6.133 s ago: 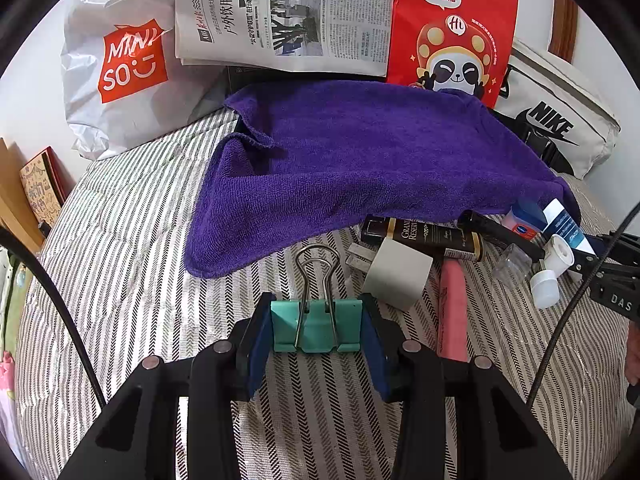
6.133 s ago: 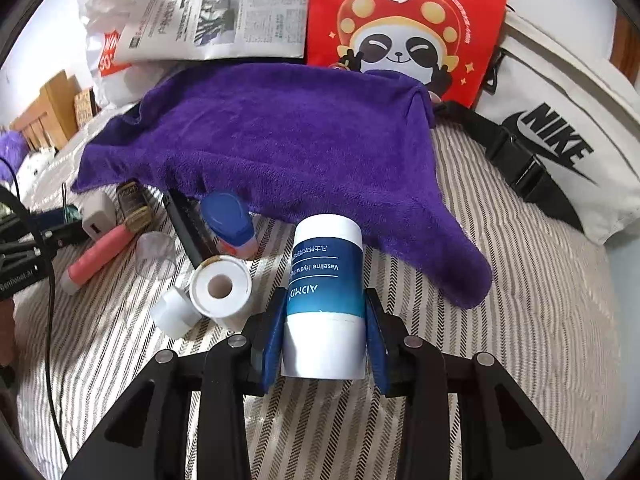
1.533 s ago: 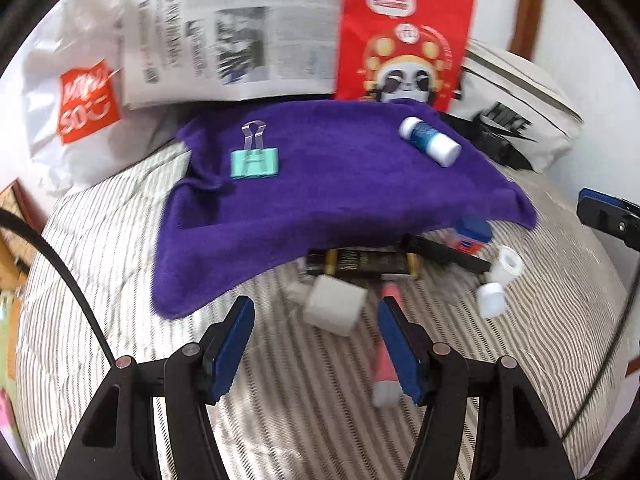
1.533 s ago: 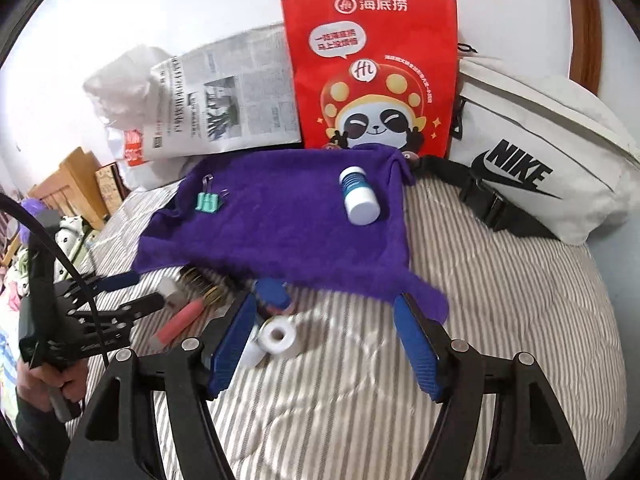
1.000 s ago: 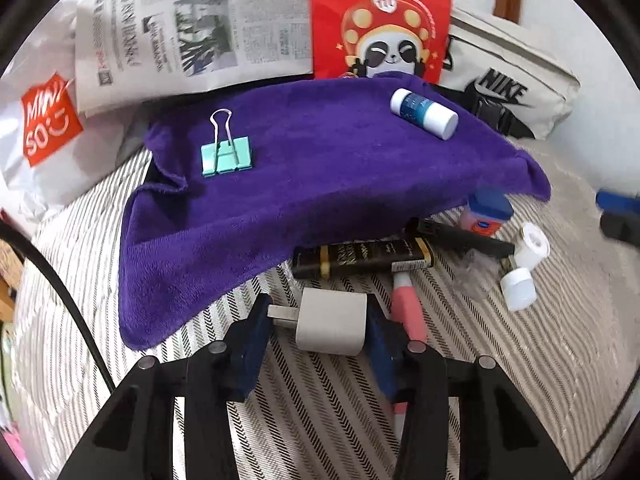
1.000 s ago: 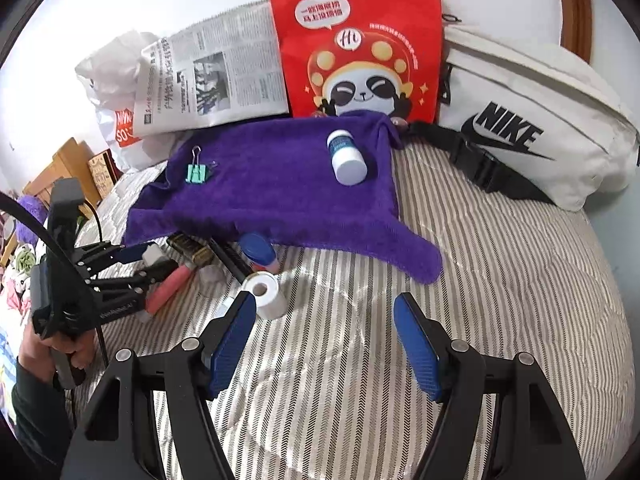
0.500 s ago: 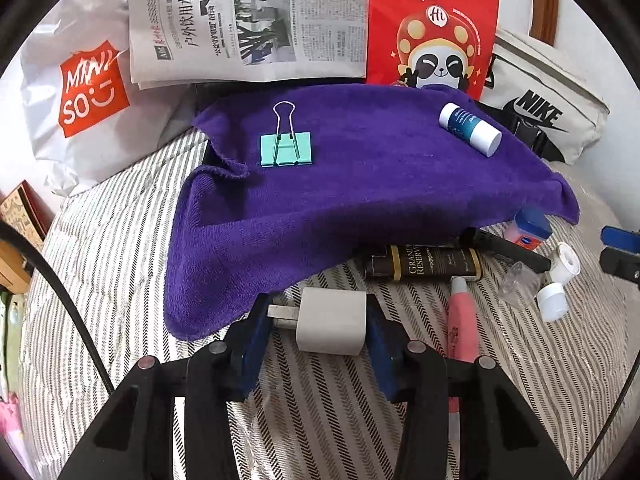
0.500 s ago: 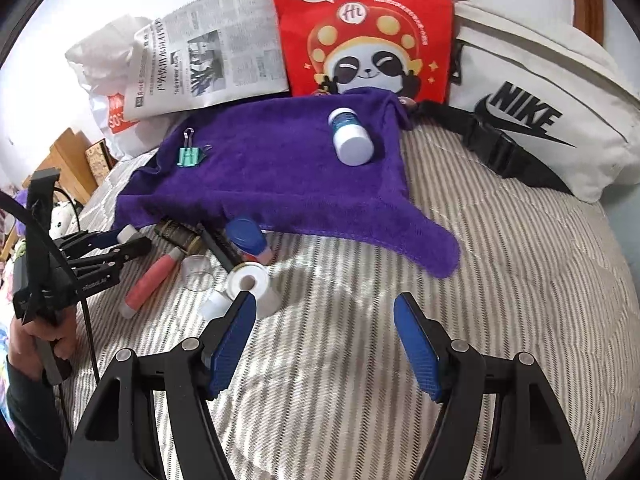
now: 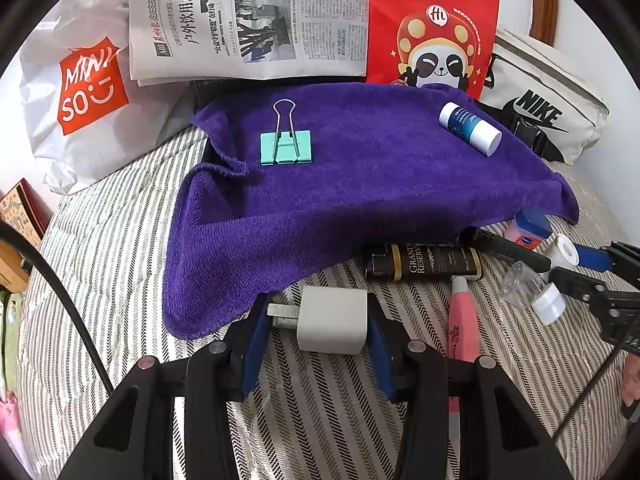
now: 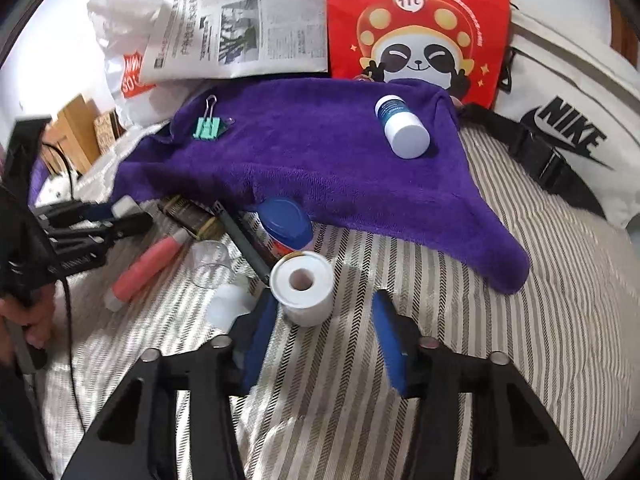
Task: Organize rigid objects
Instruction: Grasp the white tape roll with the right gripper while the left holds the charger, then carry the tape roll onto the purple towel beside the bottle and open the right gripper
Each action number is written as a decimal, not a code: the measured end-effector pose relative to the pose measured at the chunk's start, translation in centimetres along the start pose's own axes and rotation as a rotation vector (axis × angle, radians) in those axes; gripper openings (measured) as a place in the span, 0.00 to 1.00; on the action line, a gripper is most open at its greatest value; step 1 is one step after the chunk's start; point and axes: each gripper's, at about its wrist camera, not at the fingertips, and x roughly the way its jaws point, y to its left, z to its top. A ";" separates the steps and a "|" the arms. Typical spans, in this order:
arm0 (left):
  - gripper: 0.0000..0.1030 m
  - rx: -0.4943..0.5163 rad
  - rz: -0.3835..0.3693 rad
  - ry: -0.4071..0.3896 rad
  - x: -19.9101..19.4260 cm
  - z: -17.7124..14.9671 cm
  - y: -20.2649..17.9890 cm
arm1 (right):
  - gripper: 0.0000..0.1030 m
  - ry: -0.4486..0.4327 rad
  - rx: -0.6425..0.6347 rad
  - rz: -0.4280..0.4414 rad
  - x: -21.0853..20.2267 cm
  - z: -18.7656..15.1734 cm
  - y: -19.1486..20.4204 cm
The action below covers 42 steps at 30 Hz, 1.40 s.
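Note:
A purple towel (image 9: 360,184) lies on the striped bed. On it are a teal binder clip (image 9: 285,146) and a blue-and-white Vaseline tube (image 9: 470,129). My left gripper (image 9: 320,320) is shut on a white charger plug (image 9: 332,319) just in front of the towel's near edge. My right gripper (image 10: 320,312) is open, its jaws on either side of a white tape roll (image 10: 303,282), not closed on it. Beside the roll lie a white cap (image 10: 228,306), a clear cup (image 10: 210,262), a blue-lidded jar (image 10: 286,226), a pink tube (image 10: 148,266) and a black bottle (image 9: 424,267).
A red panda bag (image 9: 434,24), a newspaper (image 9: 248,20) and a white Miniso bag (image 9: 80,92) stand behind the towel. A white Nike bag (image 10: 568,128) with a black strap lies at the right. Books and wooden boxes (image 10: 76,128) sit at the far left.
My left gripper closed on the charger plug about a second ago and still holds it. My right gripper came down and forward, and its jaws have narrowed around the tape roll.

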 end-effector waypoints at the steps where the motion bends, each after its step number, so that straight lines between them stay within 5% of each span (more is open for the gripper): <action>1: 0.42 0.000 0.000 0.000 0.0 0.0 0.0 | 0.39 -0.005 -0.006 -0.014 0.3 -0.1 0.1; 33: 0.44 -0.007 -0.008 -0.003 0.1 -0.1 0.1 | 0.42 -0.011 -0.010 -0.009 0.6 -0.1 0.2; 38: 0.44 -0.006 -0.007 -0.003 0.1 -0.1 0.1 | 0.28 -0.020 0.034 -0.022 0.3 -0.1 -0.5; 42: 0.44 -0.004 -0.004 -0.003 0.1 -0.1 0.0 | 0.28 -0.024 0.067 0.015 0.2 -0.1 -1.2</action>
